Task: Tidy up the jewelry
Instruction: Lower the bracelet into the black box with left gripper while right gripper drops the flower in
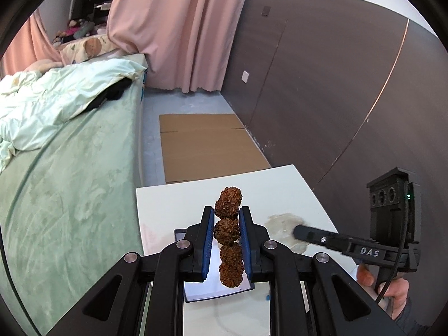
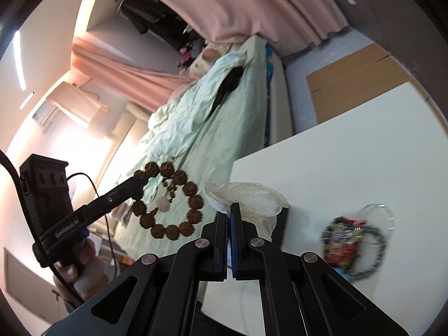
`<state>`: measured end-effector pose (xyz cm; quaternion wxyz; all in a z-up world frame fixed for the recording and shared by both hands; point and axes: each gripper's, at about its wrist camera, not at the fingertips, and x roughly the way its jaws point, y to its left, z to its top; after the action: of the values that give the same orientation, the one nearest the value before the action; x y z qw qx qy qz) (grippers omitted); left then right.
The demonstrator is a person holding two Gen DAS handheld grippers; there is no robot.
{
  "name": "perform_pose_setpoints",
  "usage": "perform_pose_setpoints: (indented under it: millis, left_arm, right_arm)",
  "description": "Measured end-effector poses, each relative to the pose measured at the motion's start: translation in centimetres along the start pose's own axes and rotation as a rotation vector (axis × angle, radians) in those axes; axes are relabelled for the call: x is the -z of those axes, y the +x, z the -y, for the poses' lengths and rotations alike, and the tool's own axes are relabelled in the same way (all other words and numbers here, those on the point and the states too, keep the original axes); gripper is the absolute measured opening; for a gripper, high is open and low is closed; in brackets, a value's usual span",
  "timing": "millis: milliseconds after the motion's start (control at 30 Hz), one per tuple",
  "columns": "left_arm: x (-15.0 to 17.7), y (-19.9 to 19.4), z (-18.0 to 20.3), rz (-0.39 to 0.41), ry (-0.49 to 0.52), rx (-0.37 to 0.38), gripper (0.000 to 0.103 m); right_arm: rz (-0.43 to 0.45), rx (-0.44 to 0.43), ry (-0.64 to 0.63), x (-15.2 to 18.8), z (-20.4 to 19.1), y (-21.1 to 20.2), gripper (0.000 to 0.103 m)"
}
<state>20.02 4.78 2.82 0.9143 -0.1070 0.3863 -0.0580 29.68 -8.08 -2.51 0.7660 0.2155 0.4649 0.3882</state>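
Two grippers are at work: the left gripper (image 1: 226, 235) has its fingers (image 1: 207, 240) clenched on a bracelet of rough brown beads (image 2: 168, 200), which hangs as a full loop in the air beyond the edge of the white table (image 1: 280, 184), over the bed (image 1: 70, 168) as the right wrist view shows it. The right gripper (image 2: 231, 240) is pressed together on the rim of a thin translucent pouch (image 2: 249, 196), which stands just ahead of its fingers on the table. The step in hand seems to be bagging the bracelet; the next move calls for bringing the loop over the pouch mouth and lowering it in, while the right side holds the mouth wide. To the right of the right fingers lies a blurred heap of other jewelry (image 2: 352, 238), perhaps with a clear dish. Pink curtains (image 1: 179, 28) and flat cardboard (image 1: 207, 145) on the floor lie beyond.
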Motion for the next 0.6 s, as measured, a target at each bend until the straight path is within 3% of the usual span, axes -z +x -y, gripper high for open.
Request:
perform_pose_setpoints:
  millis: [167,200,233,300,400,500,600]
  left_arm:
    - [0.4,0.0,-1.5,0.002,-0.025,0.025,0.019]
    - [0.4,0.1,-1.6,0.003,-0.029,0.030,0.019]
    - [0.5,0.0,-1.8,0.003,-0.030,0.034,0.019]
    - [0.7,0.0,-1.8,0.002,-0.024,0.038,0.019]
    - [1.1,0.0,-1.7,0.004,-0.008,0.035,0.019]
    - [1.3,0.1,-1.4,0.001,-0.005,0.053,0.019]
    - [1.5,0.6,-0.9,-0.023,0.005,0.051,0.019]
  right_arm:
    - [-0.078,0.018,-0.033,0.3,-1.5,3.2,0.005]
    - [-0.109,0.038,-0.035,0.4,-1.5,4.1,0.013]
    - [-0.145,0.059,-0.027,0.6,-1.3,5.0,0.030]
    - [-0.164,0.116,-0.023,0.7,-0.9,5.6,0.048]
    - [-0.149,0.147,-0.039,0.5,-0.5,4.9,0.049]
    - [-0.111,0.176,-0.032,0.5,0.1,3.6,0.059]
    - [-0.088,0.180,-0.011,0.5,0.7,2.3,0.059]
